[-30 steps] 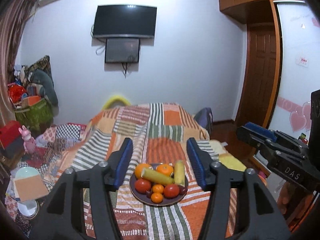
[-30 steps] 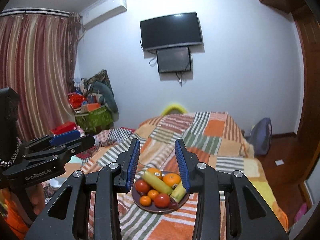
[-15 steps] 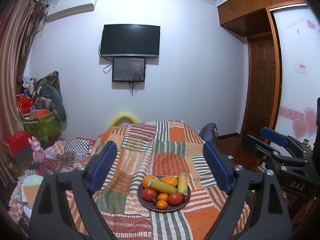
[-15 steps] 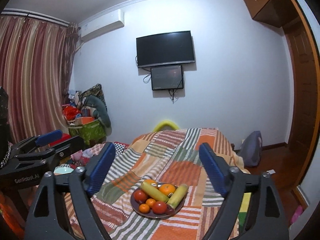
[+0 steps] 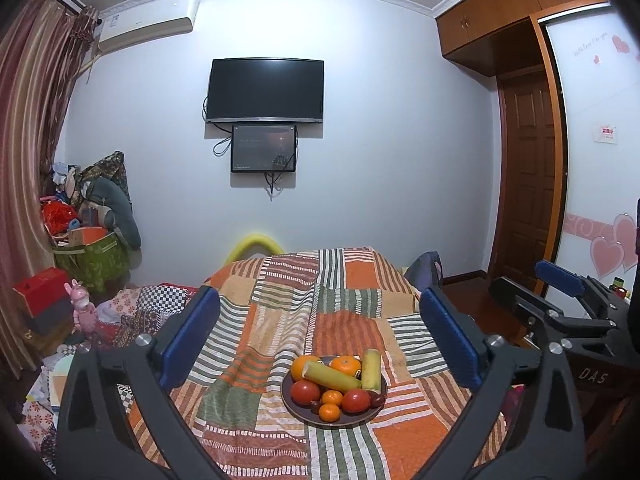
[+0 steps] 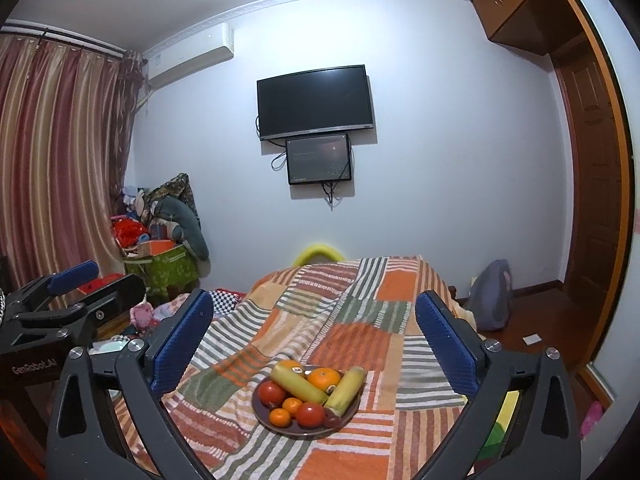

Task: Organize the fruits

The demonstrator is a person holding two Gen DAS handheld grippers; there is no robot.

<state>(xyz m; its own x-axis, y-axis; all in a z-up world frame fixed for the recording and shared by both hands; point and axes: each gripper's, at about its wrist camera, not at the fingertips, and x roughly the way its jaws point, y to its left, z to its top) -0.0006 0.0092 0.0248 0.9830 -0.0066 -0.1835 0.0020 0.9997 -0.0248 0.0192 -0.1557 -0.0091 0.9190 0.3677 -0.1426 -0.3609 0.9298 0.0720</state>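
A dark round plate (image 5: 298, 410) (image 6: 260, 412) of fruit sits on a striped patchwork bedspread (image 5: 344, 308) (image 6: 360, 320). It holds two yellow-green sticks (image 5: 330, 375) (image 6: 298, 384), oranges (image 5: 346, 365) (image 6: 324, 378), red tomatoes (image 5: 305, 392) (image 6: 271, 393) and small tangerines (image 5: 329, 413) (image 6: 279, 417). My left gripper (image 5: 320, 340) is wide open and empty, held above and before the plate. My right gripper (image 6: 312, 340) is likewise wide open and empty. Each gripper shows in the other's view, the right one (image 5: 560, 304) at the right edge, the left one (image 6: 72, 300) at the left edge.
A TV (image 5: 264, 90) and small screen hang on the far wall. A pile of bags and boxes (image 5: 88, 240) stands at the left by the curtain (image 6: 60, 160). A wooden door (image 5: 528, 184) and wardrobe are at the right. A grey bag (image 6: 492, 296) sits on the floor.
Both grippers have opened from narrow to wide. Both views have tilted up and drawn back, so the plate sits lower and smaller between the fingers.
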